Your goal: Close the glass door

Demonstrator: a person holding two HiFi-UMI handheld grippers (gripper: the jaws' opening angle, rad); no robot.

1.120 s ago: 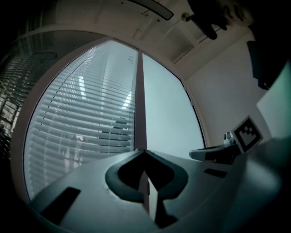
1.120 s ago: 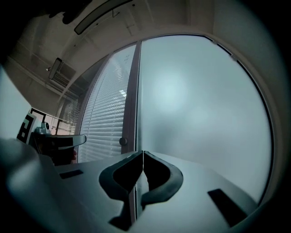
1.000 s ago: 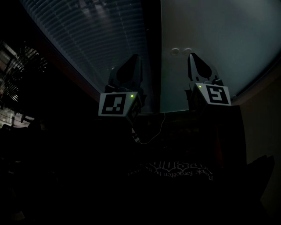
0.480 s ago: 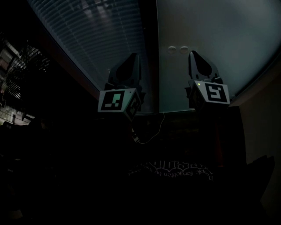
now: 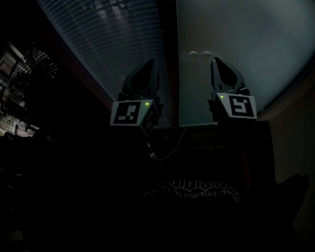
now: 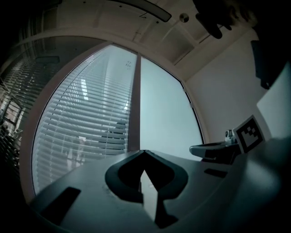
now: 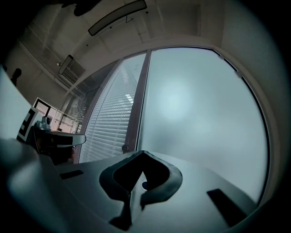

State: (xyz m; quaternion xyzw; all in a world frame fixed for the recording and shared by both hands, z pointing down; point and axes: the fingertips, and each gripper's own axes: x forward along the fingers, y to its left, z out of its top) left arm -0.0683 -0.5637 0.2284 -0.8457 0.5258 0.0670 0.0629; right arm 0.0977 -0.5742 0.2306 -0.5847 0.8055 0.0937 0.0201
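Aiming right gripper (image 5: 217, 62) at door (image 5: 241, 39), fingers (image 7: 166, 181) together

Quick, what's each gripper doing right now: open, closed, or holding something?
Left gripper: closed, nothing between its jaws.
Right gripper: closed, nothing between its jaws.

A venetian blind (image 6: 86, 132) of pale horizontal slats fills the glazed panel on the left, with daylight coming through it. A dark upright frame post (image 6: 134, 109) bounds its right edge. A plain white wall (image 6: 227, 95) stands at the right and meets a pale ceiling (image 6: 150, 38), which carries a long dark lamp (image 6: 150, 11) and a small round fitting (image 6: 183, 17). In the head view the lower room is almost black and the floor cannot be made out.
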